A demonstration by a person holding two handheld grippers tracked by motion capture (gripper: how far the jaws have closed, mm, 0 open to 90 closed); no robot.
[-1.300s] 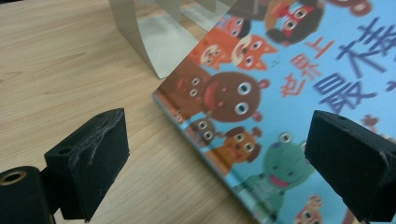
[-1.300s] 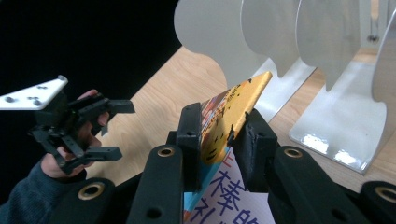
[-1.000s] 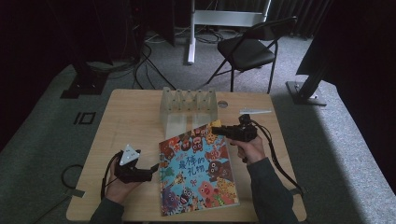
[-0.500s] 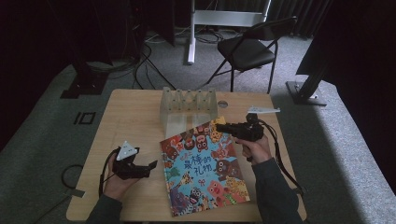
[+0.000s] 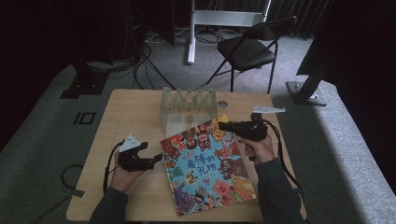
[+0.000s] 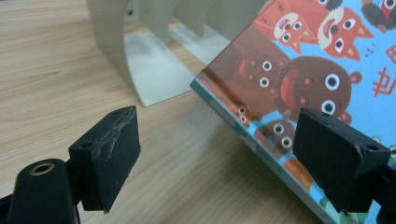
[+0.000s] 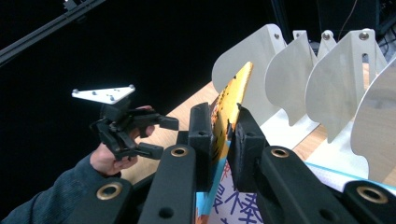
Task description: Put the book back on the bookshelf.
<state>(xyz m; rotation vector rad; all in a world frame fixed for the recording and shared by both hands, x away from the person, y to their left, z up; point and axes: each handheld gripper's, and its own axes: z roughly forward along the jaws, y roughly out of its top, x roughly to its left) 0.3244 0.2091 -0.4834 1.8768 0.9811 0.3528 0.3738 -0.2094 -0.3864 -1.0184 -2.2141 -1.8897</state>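
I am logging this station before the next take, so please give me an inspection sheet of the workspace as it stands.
Surface: light wooden table, bare wood left of the rack.
Job's things: picture book with cartoon animals on its cover, far corner raised off the table; white divider rack behind it.
Clutter: small round thing on the table right of the rack, too small to identify.
Grippers: right gripper shut on the book's far corner; left gripper open, its jaws having just been closing a little, book edge at one jaw, nothing pressed.
Cables: black cable trails from the left gripper; more lie on the floor beyond the table.
Surroundings: grey carpet, black folding chair, dark curtains.
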